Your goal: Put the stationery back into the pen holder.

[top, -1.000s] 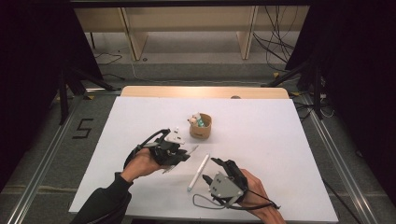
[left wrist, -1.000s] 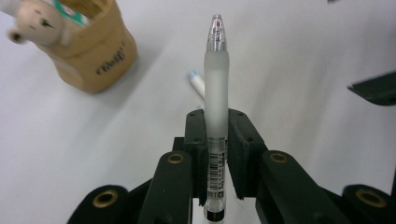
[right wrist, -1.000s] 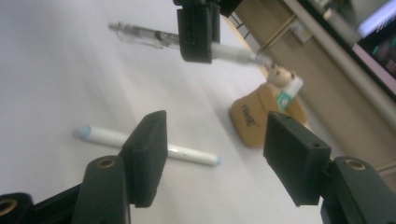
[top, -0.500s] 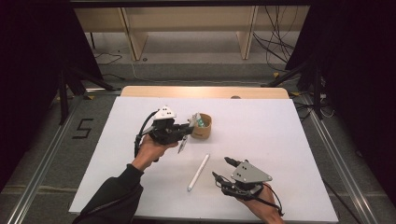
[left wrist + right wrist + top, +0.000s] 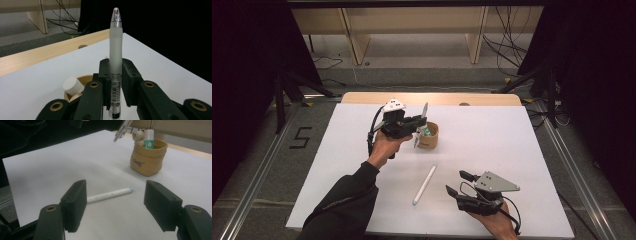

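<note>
The frosted pen (image 5: 116, 50) is clamped in the left gripper (image 5: 416, 125) and has been carried over the pouch (image 5: 430, 136); the right gripper's (image 5: 458, 182) fingers have just been opening, empty, beside the white pen (image 5: 424, 185).

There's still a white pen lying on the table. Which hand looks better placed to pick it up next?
The right. The right gripper is open and empty, low over the table, with the white pen just ahead of its jaws. The left gripper is shut on a frosted pen up by the pouch.
</note>
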{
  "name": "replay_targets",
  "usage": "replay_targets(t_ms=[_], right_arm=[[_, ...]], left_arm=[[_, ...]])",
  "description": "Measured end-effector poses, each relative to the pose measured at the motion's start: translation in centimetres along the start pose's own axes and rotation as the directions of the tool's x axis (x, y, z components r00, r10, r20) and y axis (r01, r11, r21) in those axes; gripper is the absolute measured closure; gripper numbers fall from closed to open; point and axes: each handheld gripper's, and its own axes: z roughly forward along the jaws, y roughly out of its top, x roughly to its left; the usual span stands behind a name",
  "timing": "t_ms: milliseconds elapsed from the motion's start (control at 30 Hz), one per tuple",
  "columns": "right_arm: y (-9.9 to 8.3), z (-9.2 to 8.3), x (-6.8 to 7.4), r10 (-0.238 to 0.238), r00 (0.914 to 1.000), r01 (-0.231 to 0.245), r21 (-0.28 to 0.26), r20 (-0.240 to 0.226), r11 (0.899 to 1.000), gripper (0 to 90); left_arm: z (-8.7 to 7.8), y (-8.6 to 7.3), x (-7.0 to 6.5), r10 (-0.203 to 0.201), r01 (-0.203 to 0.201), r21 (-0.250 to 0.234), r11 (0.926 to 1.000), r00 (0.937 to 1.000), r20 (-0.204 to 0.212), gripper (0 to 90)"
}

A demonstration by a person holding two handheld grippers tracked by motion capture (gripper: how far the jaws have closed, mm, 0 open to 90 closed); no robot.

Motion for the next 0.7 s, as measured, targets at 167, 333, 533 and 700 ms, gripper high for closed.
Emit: replay_targets(t_ms=[167,333,533,700], right_arm=[[-0.1,-0.1,0.2,0.003,1.0,-0.003,0.003,-0.005,1.0,35.7],[-0.2,-0.1,0.2,0.011,0.9999,-0.011,0.002,-0.012,1.0,34.8],[-0.3,-0.2,0.1,0.038,0.9991,-0.038,-0.004,-0.019,0.999,32.4],[-0.5,-0.2,0.0,0.043,0.9988,-0.043,0.0,-0.024,0.999,32.2]], left_arm=[[0.9,0.6,0.5,-0.024,0.024,-0.027,0.9993,0.9997,-0.001,78.9],[1.9,1.2,0.9,-0.048,0.048,-0.059,0.9971,0.9988,-0.003,78.9],[3.5,1.4,1.4,-0.08,0.078,-0.077,0.994,0.9966,-0.019,78.9],[4.4,1.4,1.9,-0.1,0.096,-0.095,0.9908,0.9945,-0.033,78.9]])
